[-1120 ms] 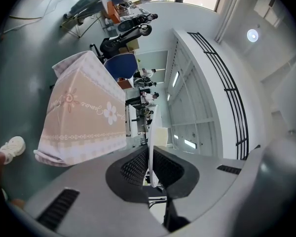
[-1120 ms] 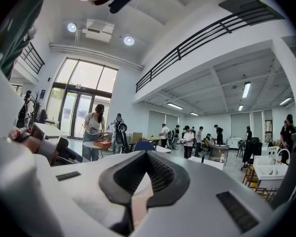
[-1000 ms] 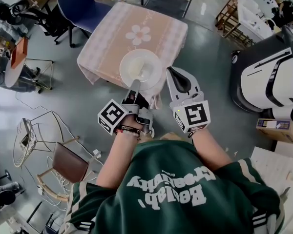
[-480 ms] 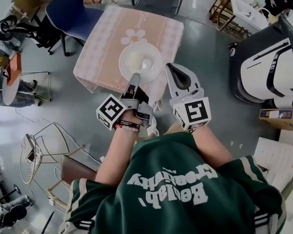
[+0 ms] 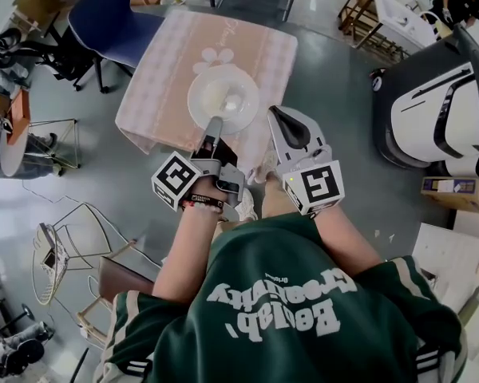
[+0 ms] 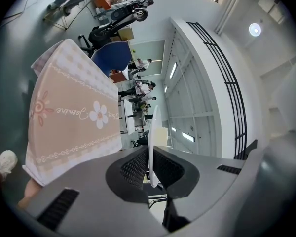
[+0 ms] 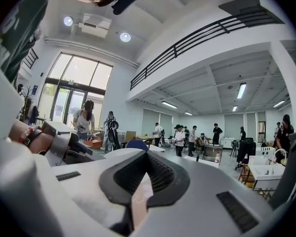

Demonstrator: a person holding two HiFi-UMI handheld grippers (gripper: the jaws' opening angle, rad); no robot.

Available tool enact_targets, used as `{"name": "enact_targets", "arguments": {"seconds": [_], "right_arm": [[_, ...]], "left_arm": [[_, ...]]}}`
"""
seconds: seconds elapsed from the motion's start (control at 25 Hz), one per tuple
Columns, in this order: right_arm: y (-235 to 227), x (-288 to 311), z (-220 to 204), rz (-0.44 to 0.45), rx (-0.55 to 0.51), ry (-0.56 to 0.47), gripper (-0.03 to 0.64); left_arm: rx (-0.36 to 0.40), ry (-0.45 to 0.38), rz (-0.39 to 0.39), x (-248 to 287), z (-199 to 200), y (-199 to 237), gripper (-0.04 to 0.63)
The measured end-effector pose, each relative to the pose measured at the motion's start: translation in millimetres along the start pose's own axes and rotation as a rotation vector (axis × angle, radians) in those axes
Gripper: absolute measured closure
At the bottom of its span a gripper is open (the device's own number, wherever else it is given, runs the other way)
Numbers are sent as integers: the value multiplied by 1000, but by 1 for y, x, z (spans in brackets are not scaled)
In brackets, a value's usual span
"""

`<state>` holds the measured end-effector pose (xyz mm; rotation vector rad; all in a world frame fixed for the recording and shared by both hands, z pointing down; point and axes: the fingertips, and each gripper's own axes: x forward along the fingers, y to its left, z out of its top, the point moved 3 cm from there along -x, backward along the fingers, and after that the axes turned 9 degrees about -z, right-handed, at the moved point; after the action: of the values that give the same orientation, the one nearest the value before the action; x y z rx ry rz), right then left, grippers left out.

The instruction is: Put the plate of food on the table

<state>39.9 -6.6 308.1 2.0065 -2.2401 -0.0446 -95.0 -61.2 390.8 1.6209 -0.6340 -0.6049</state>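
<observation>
**Plate over the counter, not yet down**

The left gripper (image 5: 215, 126) is clamped on the near rim of the plate (image 5: 223, 94), which hangs over the near part of the counter (image 5: 180, 62); in the left gripper view the plate stands edge-on between the pads with a gap to the cloth (image 5: 164, 94), so I judge it not yet set down — lowering and letting go are left. The right gripper (image 5: 281, 118) hangs just beside, jaws together on nothing. The food is a pale patch, too small to name. The cloth is pink with a flower; around the counter lie a grey floor (image 5: 335, 78), a blue chair (image 5: 116, 18) and — at the right — a big white machine (image 5: 435, 110).
</observation>
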Motion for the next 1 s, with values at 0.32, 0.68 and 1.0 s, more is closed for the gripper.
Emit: {"name": "enact_targets", "arguments": {"seconds": [0.32,0.68,1.0], "right_arm": [[-8,31,-2,23,-1,-25,603],[-17,108,-15,95,-3,18,603],[-41,164,-41,158,26,62,603]], "left_arm": [[-8,-27,10,12,11,11,569],[-38,-82,35,62,50,34,569],[-45,-107,79,108,60,68,569]]}}
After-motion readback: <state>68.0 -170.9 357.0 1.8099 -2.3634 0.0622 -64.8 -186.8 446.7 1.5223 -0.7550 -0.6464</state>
